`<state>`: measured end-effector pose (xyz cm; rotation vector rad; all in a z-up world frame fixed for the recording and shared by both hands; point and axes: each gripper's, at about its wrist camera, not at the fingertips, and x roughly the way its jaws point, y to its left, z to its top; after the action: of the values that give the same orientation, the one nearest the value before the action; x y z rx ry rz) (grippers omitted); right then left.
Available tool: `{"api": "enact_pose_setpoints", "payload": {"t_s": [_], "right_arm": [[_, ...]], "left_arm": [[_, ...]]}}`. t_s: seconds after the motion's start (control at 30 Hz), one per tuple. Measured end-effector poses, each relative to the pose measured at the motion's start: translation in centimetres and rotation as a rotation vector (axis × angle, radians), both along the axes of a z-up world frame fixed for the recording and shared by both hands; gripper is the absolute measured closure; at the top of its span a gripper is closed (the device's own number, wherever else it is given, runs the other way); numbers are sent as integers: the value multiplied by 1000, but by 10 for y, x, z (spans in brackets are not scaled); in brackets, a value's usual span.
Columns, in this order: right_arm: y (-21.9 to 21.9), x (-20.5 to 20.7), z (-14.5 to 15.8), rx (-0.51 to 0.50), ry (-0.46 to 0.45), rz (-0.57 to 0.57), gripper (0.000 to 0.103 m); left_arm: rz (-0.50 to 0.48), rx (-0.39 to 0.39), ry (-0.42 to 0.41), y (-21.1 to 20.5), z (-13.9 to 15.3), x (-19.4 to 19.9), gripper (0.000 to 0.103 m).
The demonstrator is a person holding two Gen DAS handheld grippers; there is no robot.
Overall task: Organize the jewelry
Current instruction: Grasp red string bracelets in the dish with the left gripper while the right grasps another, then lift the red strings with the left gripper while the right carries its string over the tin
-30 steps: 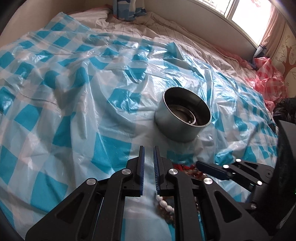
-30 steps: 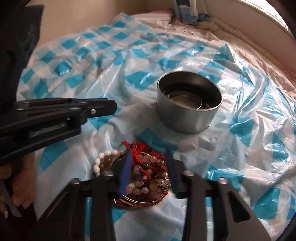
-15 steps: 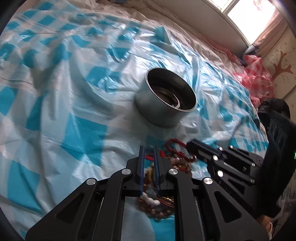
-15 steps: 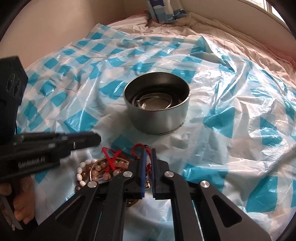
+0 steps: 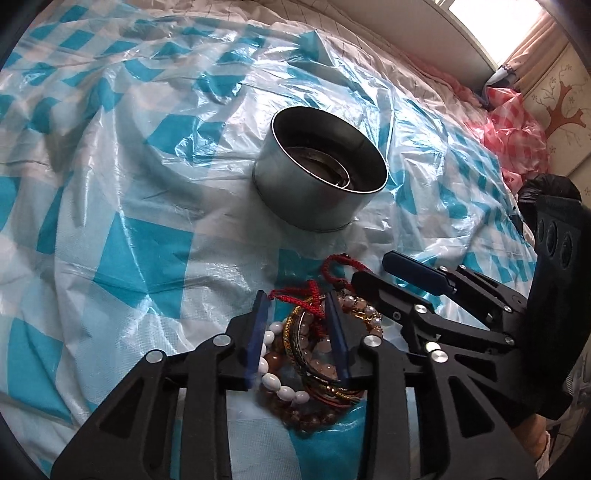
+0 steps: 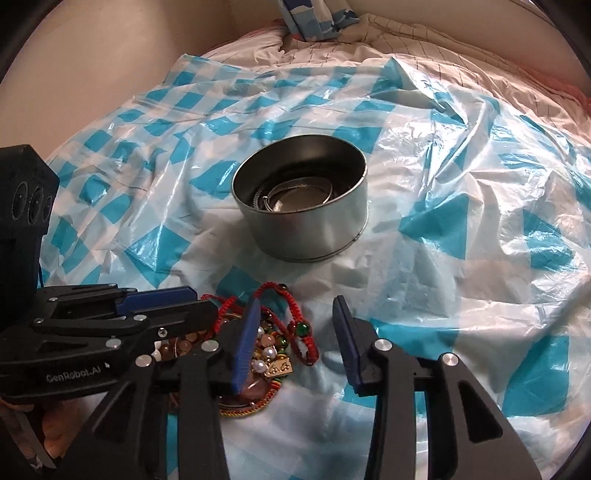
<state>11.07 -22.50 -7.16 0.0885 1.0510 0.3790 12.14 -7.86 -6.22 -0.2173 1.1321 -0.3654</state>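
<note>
A pile of jewelry (image 5: 314,354) lies on the blue-checked plastic sheet: white and pink bead bracelets, gold bangles, red cord bracelets. It also shows in the right wrist view (image 6: 273,339). My left gripper (image 5: 297,306) is open, its jaws straddling the pile. My right gripper (image 6: 295,321) is open just right of the pile, over a red cord bracelet (image 6: 301,325); it appears in the left wrist view (image 5: 391,277) beside the pile. A round metal tin (image 5: 319,177) stands beyond, with a metal bangle (image 6: 295,190) inside.
The plastic sheet (image 6: 480,206) is wrinkled over a soft bed. A pink checked bag (image 5: 517,133) lies at the far right by the wall. A blue patterned pillow (image 6: 317,18) sits at the bed's far end.
Both grippers opened from shut. The left one moved forward and down over the pile. The right one shifted closer to the pile's right side.
</note>
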Motion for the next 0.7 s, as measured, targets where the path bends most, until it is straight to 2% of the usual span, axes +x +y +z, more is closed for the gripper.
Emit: {"api": "enact_pose_setpoints", "payload": {"t_s": [0.03,0.07,0.1,0.13,0.17,0.27,0.4,0.5,0.6,0.7], "right_arm": [[2,1,-2,-7,5,8,64],[3,2,-4,-14,12,15,69],[4,3,-7,-18,23,24,85],[5,4,-8,-18,31,27,94],[4,4,-8,-16,34,27,95],[-3,1,1,-1,-5,0,95],[-15,-1,16,43,-56,-55,95],[-20,-2,23,72,-79,-74,95],[-24,-1,24,93,-81,-87,95],[-25,-1,24,102,-80,-92,95]], "left_arm": [[-6,11,0,-2,-2,0,73],[-18,17,-5,-4,-2,0,83],[-43,30,-17,-9,-1,-1,86],[-52,45,-31,-11,-1,-2,90],[-68,71,-53,-15,2,-4,92],[-69,75,-95,-15,10,-6,99],[-31,37,-163,-4,25,-6,99],[-18,16,-177,-1,29,-5,99],[-11,-12,-172,1,30,-3,99],[-1,-28,-96,6,18,5,97]]}}
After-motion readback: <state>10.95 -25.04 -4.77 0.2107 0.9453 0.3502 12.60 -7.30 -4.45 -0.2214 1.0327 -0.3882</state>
